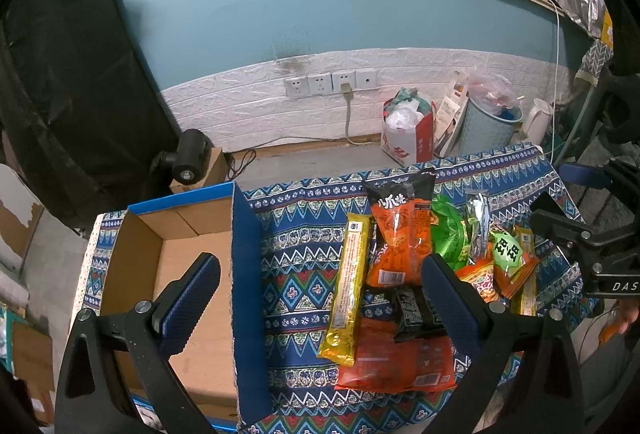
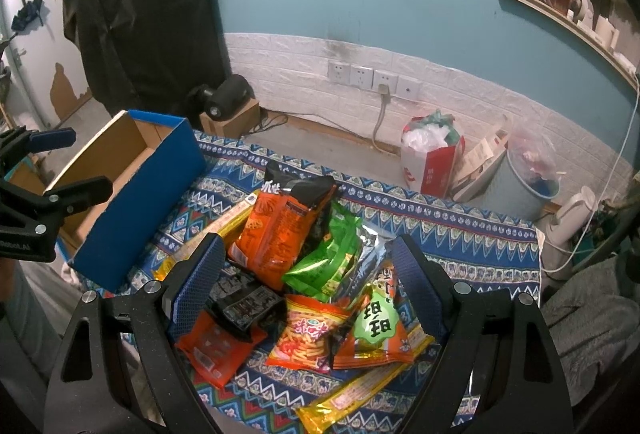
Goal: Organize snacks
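Several snack packets lie in a loose heap on the patterned cloth of the worktop [image 1: 304,266], and the cardboard box [image 1: 168,266] with blue outer walls stands beside the heap, at about nine o'clock from it in the left wrist view, with nothing visible inside. Both tongs are released and grasp nothing: the left tongs [image 1: 320,298] hang spread wide above the box wall and the near edge of the heap, and the right tongs [image 2: 308,282] hang spread above the middle of the heap. On top lies the tall orange packet [image 2: 280,230], leaning over a green packet [image 2: 328,258]; a small black packet [image 2: 244,306] rests on a flat orange one [image 2: 208,350] at seven o'clock in the right wrist view, and a long yellow packet [image 1: 350,286] lies at the box side of the heap. I judge that all of these are light, soft and filled with air, with a smooth foil skin that slips easily and a brittle content that breaks under a hard squeeze. So a good hold is probably at the flat sealed edge or across the narrow width, with gentle closing. The long yellow packet looks stiffer, and I would take it near its middle so that it does not tip. The packets overlap, so lifting a lower one could drag its neighbours; the top orange packet seems the safest first choice.
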`<state>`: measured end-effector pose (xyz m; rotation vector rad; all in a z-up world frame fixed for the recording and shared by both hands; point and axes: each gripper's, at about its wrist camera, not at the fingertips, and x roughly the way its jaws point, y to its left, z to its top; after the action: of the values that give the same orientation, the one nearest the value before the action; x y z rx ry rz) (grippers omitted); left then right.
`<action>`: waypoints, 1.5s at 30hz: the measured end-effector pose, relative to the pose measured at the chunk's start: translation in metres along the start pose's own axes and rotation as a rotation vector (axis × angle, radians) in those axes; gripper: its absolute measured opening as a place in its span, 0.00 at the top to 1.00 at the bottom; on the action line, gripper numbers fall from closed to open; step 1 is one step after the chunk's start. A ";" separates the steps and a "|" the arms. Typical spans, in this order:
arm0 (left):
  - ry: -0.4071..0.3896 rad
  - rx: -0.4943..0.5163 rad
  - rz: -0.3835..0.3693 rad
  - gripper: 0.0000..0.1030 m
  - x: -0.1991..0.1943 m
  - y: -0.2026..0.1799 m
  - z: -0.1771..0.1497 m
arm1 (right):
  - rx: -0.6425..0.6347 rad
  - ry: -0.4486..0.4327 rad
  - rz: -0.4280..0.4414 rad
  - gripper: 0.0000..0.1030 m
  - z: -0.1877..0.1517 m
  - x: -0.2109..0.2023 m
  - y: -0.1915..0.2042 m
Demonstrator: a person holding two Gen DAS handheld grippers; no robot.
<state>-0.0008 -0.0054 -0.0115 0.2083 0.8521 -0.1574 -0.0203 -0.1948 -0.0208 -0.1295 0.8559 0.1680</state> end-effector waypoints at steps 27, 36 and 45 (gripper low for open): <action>0.025 0.017 0.004 0.01 0.011 -0.001 -0.002 | 0.006 0.034 0.002 0.18 -0.004 0.007 -0.005; 0.042 0.025 0.009 0.01 0.018 -0.002 -0.002 | 0.011 0.049 -0.001 0.18 0.000 0.011 -0.008; 0.105 0.040 0.018 0.01 0.047 0.001 -0.002 | 0.031 0.091 -0.038 0.18 0.003 0.025 -0.023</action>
<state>0.0284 -0.0070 -0.0480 0.2633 0.9518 -0.1474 0.0026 -0.2142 -0.0373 -0.1252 0.9461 0.1132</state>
